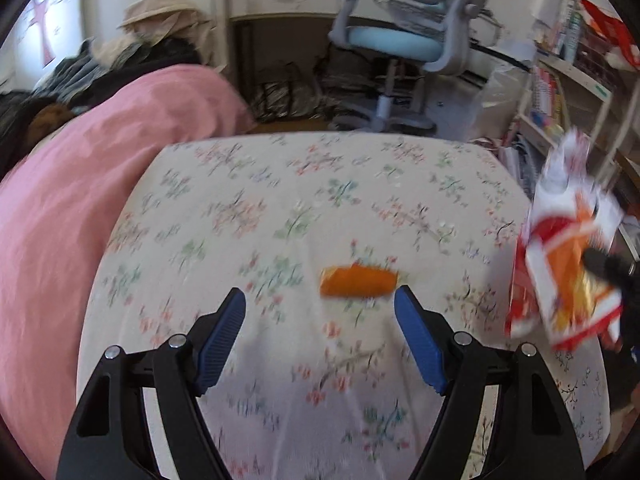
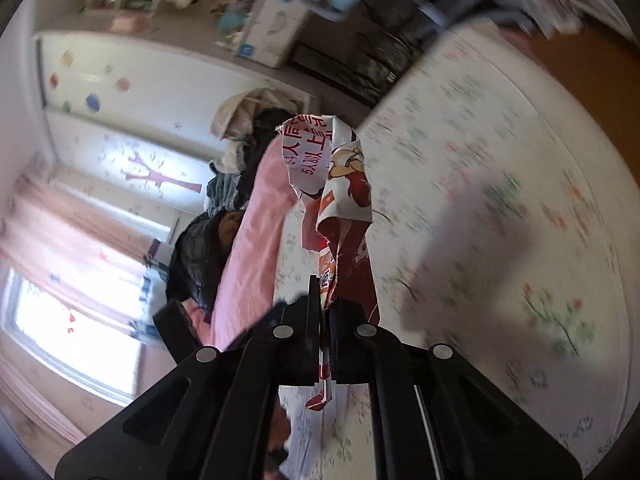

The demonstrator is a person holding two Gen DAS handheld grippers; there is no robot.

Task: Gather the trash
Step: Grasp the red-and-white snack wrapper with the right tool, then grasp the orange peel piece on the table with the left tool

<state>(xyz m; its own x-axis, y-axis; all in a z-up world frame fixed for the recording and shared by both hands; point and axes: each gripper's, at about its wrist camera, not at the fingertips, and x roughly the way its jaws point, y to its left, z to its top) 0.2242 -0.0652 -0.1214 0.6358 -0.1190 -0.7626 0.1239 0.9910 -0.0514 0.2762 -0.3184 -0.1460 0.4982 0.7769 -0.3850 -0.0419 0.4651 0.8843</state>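
On the bed: a flowered sheet (image 1: 280,208) covered the mattress, with a pink quilt (image 1: 80,184) heaped along its nine o'clock side and a blue chair (image 1: 400,40) beyond the foot at twelve.
Trash in hand: a crumpled red, white and orange snack bag (image 2: 340,184) stuck out of the right claw (image 2: 325,320), which was pressed together on the bag's lower end; the bag hung clear of the sheet.
Same bag from the left camera: it showed at three o'clock (image 1: 568,264), blurred, off the bed's edge side.
Trash still lying: a small orange wrapper (image 1: 358,286) rested on the sheet, slightly toward one o'clock of the left claw's gap.
Left claw: the left claw (image 1: 320,304) stood wide apart and empty, angled down at the sheet, its right tip just beside the wrapper's end.
Step in hand: judged as the second pick, one piece collected and the wrapper being approached.
Next move calls for: bringing the wrapper between the pads and closing low on it without pinching the sheet.
Bin: none visible in either view.
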